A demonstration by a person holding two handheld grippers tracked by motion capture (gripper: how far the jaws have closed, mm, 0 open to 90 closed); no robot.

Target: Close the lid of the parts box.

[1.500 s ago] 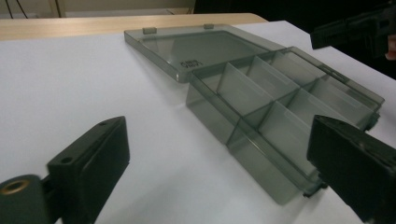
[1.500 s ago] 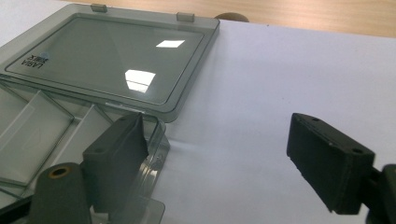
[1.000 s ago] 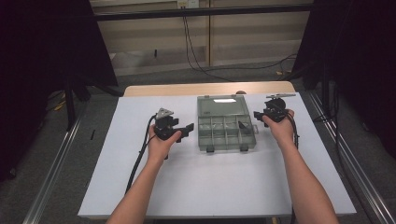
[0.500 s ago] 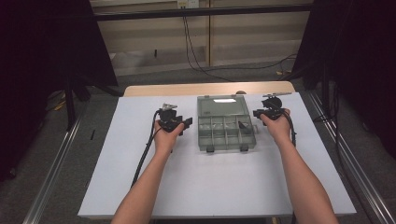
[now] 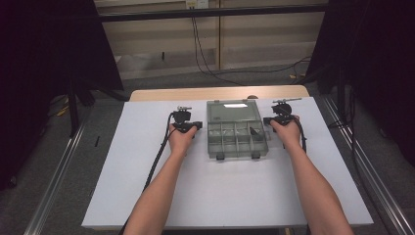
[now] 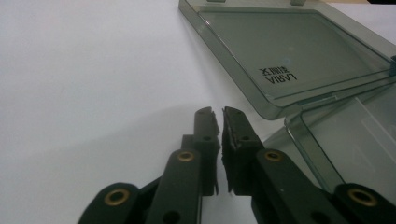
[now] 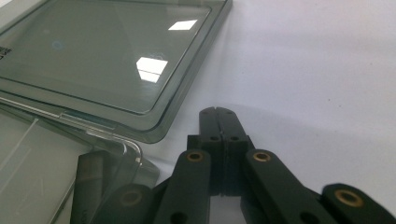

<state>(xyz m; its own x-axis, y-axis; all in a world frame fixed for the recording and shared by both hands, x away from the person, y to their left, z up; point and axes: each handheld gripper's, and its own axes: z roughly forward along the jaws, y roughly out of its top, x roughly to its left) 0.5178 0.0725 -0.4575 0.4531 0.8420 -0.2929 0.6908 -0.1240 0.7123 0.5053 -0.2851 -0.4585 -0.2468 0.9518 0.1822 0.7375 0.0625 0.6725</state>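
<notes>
Both hands have slid in toward the open compartment box [image 5: 238,133] mid-bench: left hand-held gripper [image 6: 217,116] just beside its left wall, right hand-held gripper [image 7: 218,114] off its right. Jaws have just been closing, now pressed together on nothing, probably bracketing it for a nudge.

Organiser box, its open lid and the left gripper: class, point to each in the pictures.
organiser box [image 5: 238,155], high view, front wall.
open lid [image 6: 289,51], left gripper view, middle of the clear panel.
left gripper [image 6: 218,116], left gripper view, between its fingertips.
</notes>
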